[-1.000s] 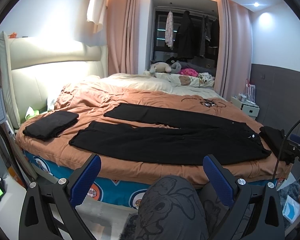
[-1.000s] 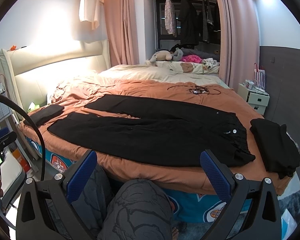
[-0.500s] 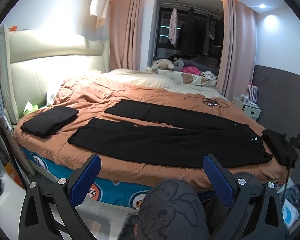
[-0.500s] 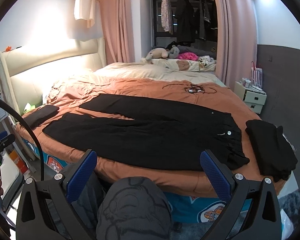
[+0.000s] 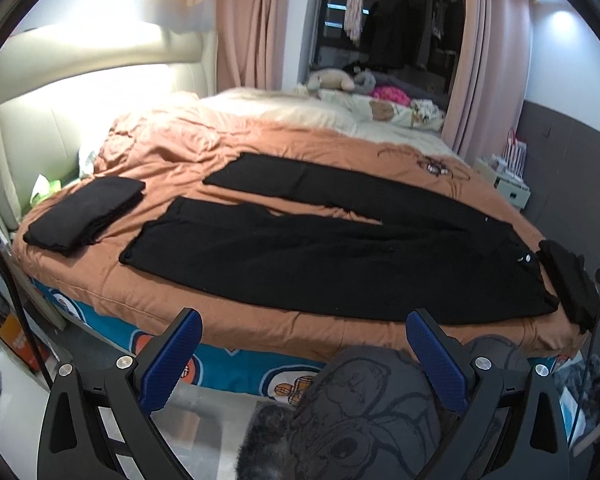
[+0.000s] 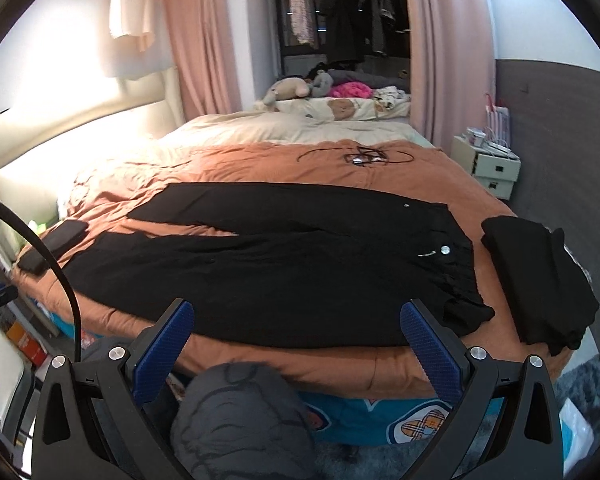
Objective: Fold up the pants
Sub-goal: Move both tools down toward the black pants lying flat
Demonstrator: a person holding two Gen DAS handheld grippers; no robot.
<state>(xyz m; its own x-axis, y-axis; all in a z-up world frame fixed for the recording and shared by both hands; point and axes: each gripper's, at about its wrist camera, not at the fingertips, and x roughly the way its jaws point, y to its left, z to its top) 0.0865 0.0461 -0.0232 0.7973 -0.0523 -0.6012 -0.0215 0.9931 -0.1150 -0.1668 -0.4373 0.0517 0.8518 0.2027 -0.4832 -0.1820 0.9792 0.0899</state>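
A pair of black pants (image 5: 332, 248) lies spread flat on the orange bed cover (image 5: 204, 152), legs pointing left, waist with a silver button at the right; it also shows in the right wrist view (image 6: 300, 260). My left gripper (image 5: 304, 356) is open and empty, held short of the bed's near edge. My right gripper (image 6: 296, 344) is open and empty, also short of the near edge, roughly below the pants' middle.
A folded black garment (image 5: 84, 212) lies at the bed's left end and another black pile (image 6: 540, 280) at the right end. A tangled cable (image 6: 360, 156) lies farther back. A nightstand (image 6: 488, 164) stands at the right. My grey-clad knee (image 6: 240, 420) is below the grippers.
Both grippers have moved forward toward the bed, so the pants look larger and closer. Both stay open. The pants have not moved.
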